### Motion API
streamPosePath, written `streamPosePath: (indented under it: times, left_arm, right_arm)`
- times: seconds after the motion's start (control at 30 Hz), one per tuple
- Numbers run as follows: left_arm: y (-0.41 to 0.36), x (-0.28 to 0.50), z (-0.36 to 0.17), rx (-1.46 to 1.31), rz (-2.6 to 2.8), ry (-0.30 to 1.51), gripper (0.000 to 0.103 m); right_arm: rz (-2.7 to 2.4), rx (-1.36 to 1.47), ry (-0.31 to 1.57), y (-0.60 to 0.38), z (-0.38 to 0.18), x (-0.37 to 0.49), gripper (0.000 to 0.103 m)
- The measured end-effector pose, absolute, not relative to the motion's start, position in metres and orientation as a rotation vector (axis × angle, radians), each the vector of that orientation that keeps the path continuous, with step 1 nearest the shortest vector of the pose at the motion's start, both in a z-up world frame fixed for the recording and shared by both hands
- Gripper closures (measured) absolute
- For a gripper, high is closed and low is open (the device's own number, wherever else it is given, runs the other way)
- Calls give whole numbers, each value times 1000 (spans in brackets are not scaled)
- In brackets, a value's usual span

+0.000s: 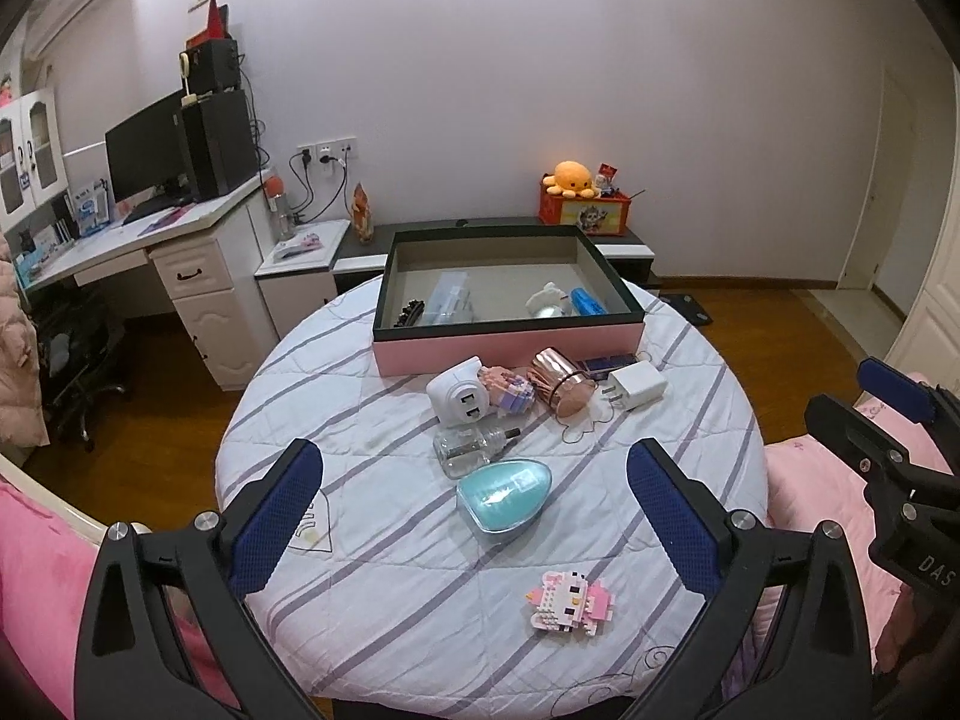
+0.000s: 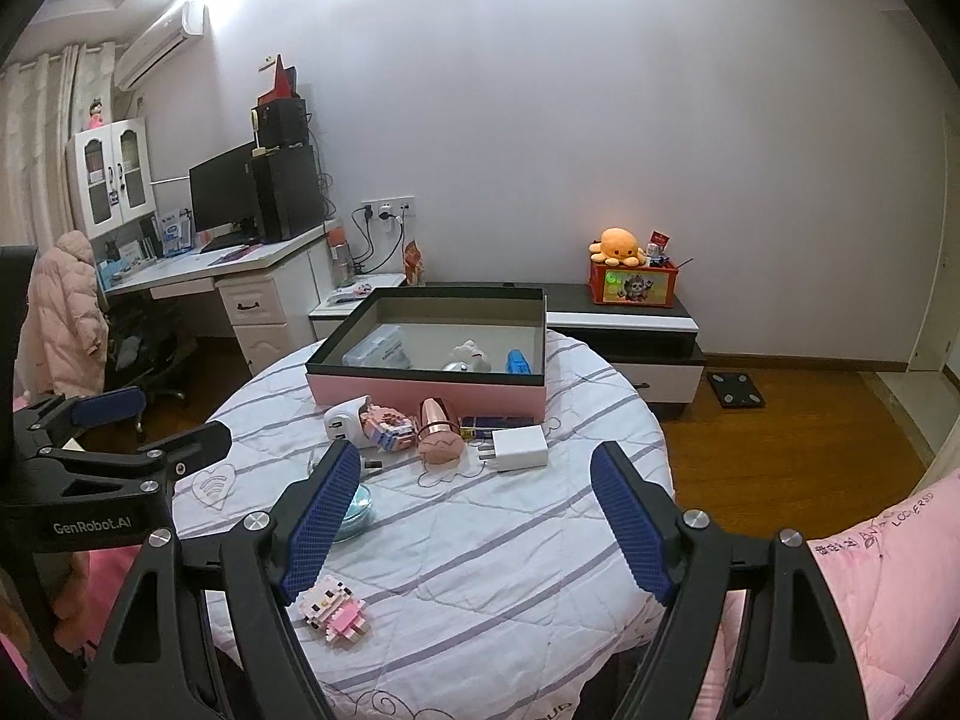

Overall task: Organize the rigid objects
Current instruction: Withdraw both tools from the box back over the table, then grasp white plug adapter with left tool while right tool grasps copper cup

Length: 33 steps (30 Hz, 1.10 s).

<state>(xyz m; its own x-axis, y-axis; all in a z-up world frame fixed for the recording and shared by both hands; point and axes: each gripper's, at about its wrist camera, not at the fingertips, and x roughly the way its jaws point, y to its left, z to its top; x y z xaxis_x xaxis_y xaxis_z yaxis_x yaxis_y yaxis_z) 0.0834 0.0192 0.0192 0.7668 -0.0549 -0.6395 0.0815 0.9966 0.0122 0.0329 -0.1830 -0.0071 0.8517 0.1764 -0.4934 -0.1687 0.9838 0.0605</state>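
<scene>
— Box [image 1: 504, 345] at the far side of the round table [image 1: 372, 588] already holds a few things; the rest lie loose in front of it: white charger [image 1: 637, 385], copper cup [image 1: 561, 383], glass bottle [image 1: 471, 449], teal egg-shaped case [image 1: 503, 497], pink block figure [image 1: 570, 599].

— And the tools?

— Left gripper [image 1: 474, 510] and right gripper [image 2: 474, 516] both hang spread and empty (nothing touched). Looks like a pause between picks.

— Next?

— Probably lower onto the teal case, close across its narrow width, carry it to the box

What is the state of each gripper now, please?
Left gripper: open, holding nothing, above the table.
Right gripper: open, holding nothing.
</scene>
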Motion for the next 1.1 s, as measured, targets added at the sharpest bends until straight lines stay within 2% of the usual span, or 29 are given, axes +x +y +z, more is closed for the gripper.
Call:
streamPosePath:
  times: [0.47,0.83,1.1]
  left_arm:
    - [30,171,-28,48,-27,867,0]
    - [30,257,-85,62,-13,1050,0]
    - [39,288,-118,40,-10,1142,0]
  right_arm:
    - [226,-22,672,-162,-35,110,22]
    - [228,-23,859,-148,-89,206,22]
    - [276,-70,950,-129,-117,251,22]
